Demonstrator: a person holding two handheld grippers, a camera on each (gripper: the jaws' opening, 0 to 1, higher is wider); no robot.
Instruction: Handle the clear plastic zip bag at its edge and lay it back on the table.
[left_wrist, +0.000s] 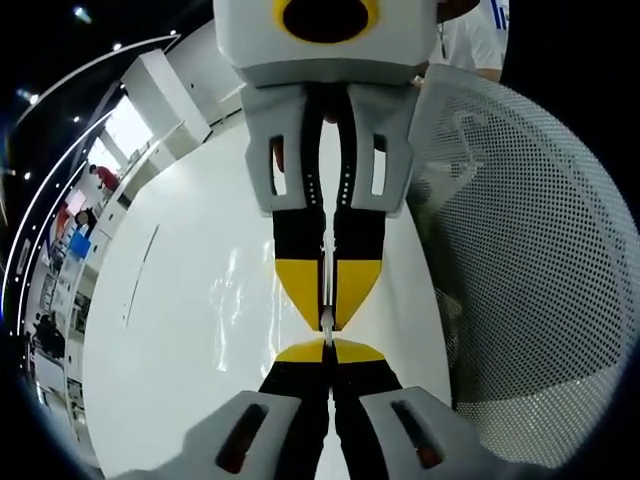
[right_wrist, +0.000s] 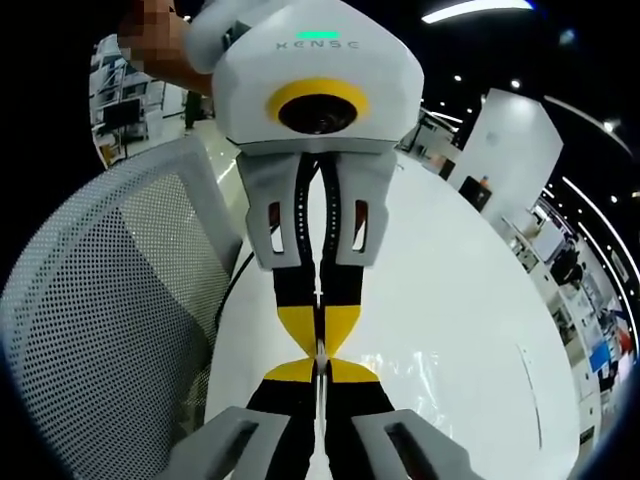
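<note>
Presently, item one: the clear plastic zip bag (left_wrist: 325, 300), a thin transparent film seen edge-on as a pale sliver. It runs between the yellow tips of my left tool (left_wrist: 327, 350) and those of my right tool (left_wrist: 327, 300), which face each other tip to tip above the counter (left_wrist: 190, 340). Each tool is clenched on the bag's edge, jaws pressed together with only the film between them.

Same item from the right gripper view: the bag (right_wrist: 400, 375) spreads as glossy, wrinkled film beside my right tool (right_wrist: 320, 372), towards its right, lying over the white counter (right_wrist: 450, 290). The left tool (right_wrist: 319, 318) meets mine head-on, jaws likewise closed on the film.

Item two: a white mesh chair back (left_wrist: 520, 250), perforated, just right of the left tool; it shows again (right_wrist: 110, 310) left of the right tool, at the counter's edge.

Item three: a person's hand (right_wrist: 165, 50) gripping the left tool's body.

Item four: white pillars (right_wrist: 510, 150) beyond the counter.
</note>
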